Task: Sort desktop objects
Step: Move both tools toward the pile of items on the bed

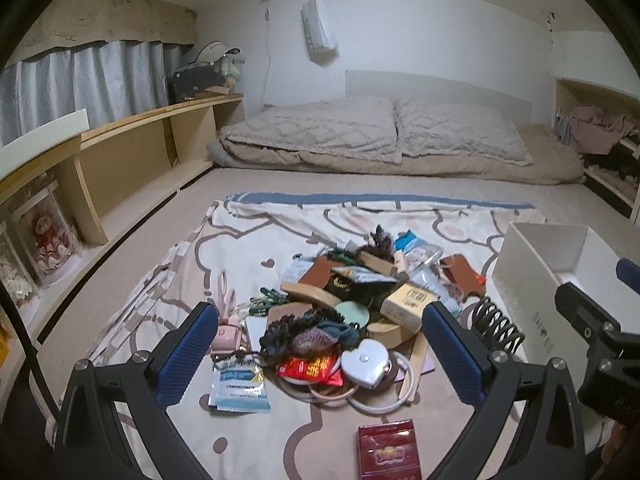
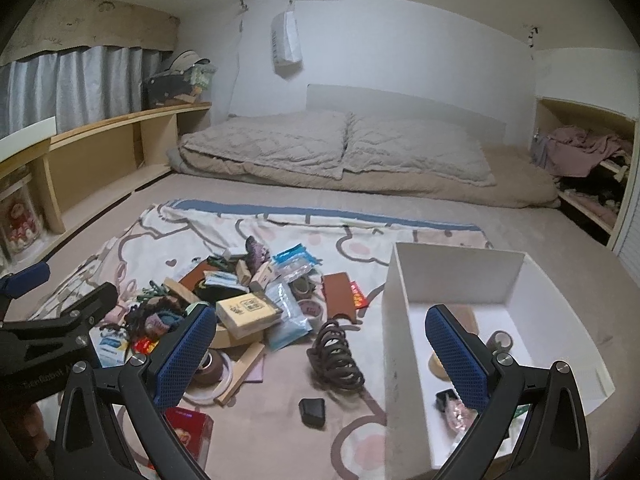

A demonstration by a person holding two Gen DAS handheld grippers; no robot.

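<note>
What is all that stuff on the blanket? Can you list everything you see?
blanket: one, cream with pink shapes, under the pile
pile: one, mixed colours, middle of blanket
box: one, white, right of pile, a few things inside
spring: one, dark, between pile and box
red pack: one, nearest edge of blanket
heart case: one, white, front of pile
bedding: beige, far end
shelf: wooden, left wall
left tongs: open, over the pile
right tongs: open, empty
</note>
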